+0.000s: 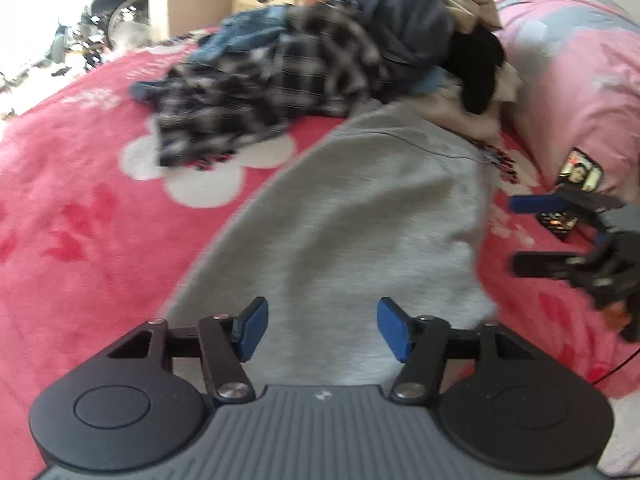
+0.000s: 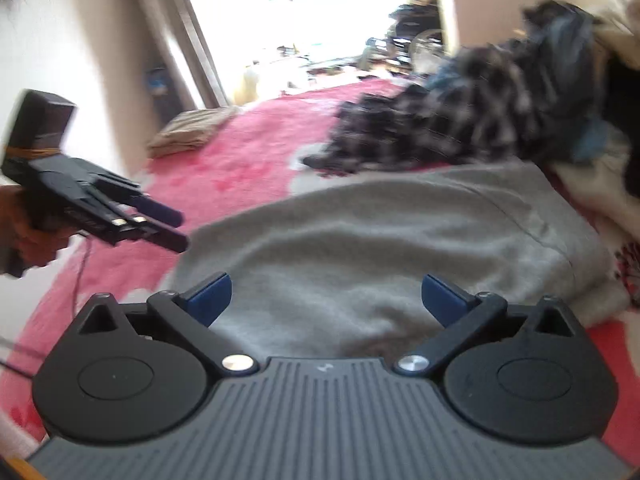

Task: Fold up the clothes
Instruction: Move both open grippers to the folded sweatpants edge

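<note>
A grey garment point(image 1: 360, 216) is lying spread on a bed covered by a red flowered blanket point(image 1: 80, 208), filling the middle of both wrist views. The left gripper point(image 1: 322, 330) is hovering over the garment's near edge at 6 o'clock, its jaws released and standing apart with nothing between the blue pads. The right gripper point(image 2: 326, 300) is hanging above the same grey cloth with its jaws spread wide, also gripping nothing; in the left wrist view it is showing at 3 o'clock, beside the garment's right edge. A blurred heap of unfolded clothes point(image 1: 340, 52), topped by a dark plaid piece point(image 2: 440, 128), is sitting at 12 o'clock beyond the garment. A pink quilt point(image 1: 568, 60) is bunching at 2 o'clock. A folded tan item point(image 2: 188, 132) is resting at 10 o'clock in the right wrist view. No containers are visible.
</note>
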The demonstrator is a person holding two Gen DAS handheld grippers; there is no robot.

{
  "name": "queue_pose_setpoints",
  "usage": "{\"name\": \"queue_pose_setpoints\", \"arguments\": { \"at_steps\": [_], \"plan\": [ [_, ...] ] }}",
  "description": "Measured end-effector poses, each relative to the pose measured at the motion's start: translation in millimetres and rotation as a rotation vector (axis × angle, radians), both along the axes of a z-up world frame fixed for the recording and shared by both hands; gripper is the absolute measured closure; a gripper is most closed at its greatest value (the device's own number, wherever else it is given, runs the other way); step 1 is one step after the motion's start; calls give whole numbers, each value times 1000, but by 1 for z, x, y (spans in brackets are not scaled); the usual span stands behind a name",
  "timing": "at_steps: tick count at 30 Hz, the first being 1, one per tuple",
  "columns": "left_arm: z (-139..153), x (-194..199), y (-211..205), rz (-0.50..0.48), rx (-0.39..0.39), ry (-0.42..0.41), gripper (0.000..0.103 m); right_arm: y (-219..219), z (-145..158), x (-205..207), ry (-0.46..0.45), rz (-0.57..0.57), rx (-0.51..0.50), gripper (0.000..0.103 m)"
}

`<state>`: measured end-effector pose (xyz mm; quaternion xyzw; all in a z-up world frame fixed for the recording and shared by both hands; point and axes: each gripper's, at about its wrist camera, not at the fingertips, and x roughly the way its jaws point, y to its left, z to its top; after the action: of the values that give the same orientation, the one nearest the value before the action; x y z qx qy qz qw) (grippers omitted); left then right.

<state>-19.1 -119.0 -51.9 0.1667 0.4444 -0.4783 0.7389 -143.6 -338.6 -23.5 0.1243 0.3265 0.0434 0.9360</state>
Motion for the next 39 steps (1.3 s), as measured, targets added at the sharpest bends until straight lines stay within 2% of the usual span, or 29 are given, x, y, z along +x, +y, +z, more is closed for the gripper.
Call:
{"name": "queue_pose_setpoints", "arguments": {
  "at_steps": [5,9,13,19,21,26,31,35,39],
  "plan": [
    [-16,-35,-6,-15,-74,6,29,-4,-17,0,35,-87,8,1],
    [-29,-57,-2,-4,-79,0,26,-1,-19,1,78,-111,-105,1],
    [-33,-68,5,28,-98,5,15,2,-24,0,101,-120,-172,1],
    [-36,-75,9,85,-99,-2,6,10,-23,-4,23,-130,-269,1],
    [-36,-77,10,100,-96,-6,5,10,-21,-5,6,-124,-258,1],
    [-37,-83,11,119,-92,-7,2,-1,-17,-13,-23,-159,-147,1],
    [-41,-88,10,163,-73,-10,2,-11,-15,-17,-12,-164,-57,1],
    [-37,-92,12,194,-81,-37,2,-5,-15,-18,22,-124,-85,1],
    [-38,-95,11,219,-43,-87,0,8,-17,-21,47,-72,-133,1]
  ]
}}
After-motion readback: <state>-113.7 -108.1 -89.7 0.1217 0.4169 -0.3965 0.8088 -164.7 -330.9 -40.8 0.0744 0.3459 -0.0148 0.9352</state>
